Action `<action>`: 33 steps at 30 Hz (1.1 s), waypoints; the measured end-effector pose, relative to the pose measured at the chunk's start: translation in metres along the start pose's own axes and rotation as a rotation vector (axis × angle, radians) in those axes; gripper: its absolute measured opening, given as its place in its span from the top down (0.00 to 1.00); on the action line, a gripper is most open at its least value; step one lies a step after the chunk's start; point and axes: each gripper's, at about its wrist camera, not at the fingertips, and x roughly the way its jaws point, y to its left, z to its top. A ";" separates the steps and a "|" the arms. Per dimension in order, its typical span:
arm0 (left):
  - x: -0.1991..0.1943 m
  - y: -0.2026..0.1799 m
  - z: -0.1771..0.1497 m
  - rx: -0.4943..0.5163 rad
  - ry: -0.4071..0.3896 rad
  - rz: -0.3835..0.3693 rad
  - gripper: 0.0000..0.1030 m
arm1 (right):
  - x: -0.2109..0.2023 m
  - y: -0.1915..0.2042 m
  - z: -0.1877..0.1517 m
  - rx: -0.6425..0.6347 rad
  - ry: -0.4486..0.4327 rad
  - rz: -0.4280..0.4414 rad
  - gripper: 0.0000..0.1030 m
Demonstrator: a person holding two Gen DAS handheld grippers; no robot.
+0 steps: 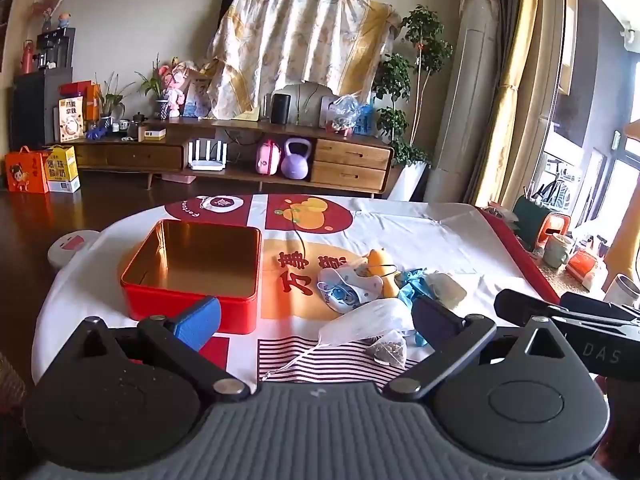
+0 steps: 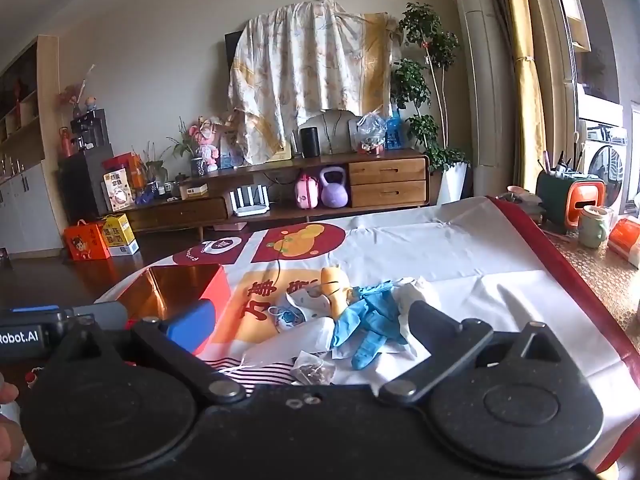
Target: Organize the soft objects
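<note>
An open red tin point(image 1: 192, 268) with a gold inside stands on the table's left; it shows in the right wrist view point(image 2: 180, 286) too. To its right lies a pile of soft things: a white face mask point(image 1: 364, 320), a patterned baby shoe point(image 1: 348, 286), an orange plush toy point(image 1: 382, 268), blue gloves point(image 2: 368, 324) and a small mesh sachet point(image 1: 388, 350). My left gripper point(image 1: 316, 320) is open and empty, hovering before the tin and pile. My right gripper point(image 2: 308, 328) is open and empty, just short of the pile.
The table wears a white cloth point(image 1: 420, 232) with red and orange prints. A green mug point(image 2: 592, 226) and a green and orange holder point(image 2: 568, 200) stand at the right edge. A wooden TV cabinet point(image 1: 240, 156) lines the far wall.
</note>
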 end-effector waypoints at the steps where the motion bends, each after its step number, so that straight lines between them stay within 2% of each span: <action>1: 0.000 0.000 0.000 -0.001 0.001 -0.001 0.00 | 0.000 0.000 0.000 -0.003 0.004 0.005 0.00; 12: 0.000 -0.001 0.002 0.000 0.004 0.001 0.00 | -0.003 0.003 -0.002 0.001 0.026 0.032 0.03; 33: 0.004 0.004 -0.001 -0.008 0.005 -0.014 0.00 | -0.002 0.001 0.001 -0.003 0.022 0.016 0.04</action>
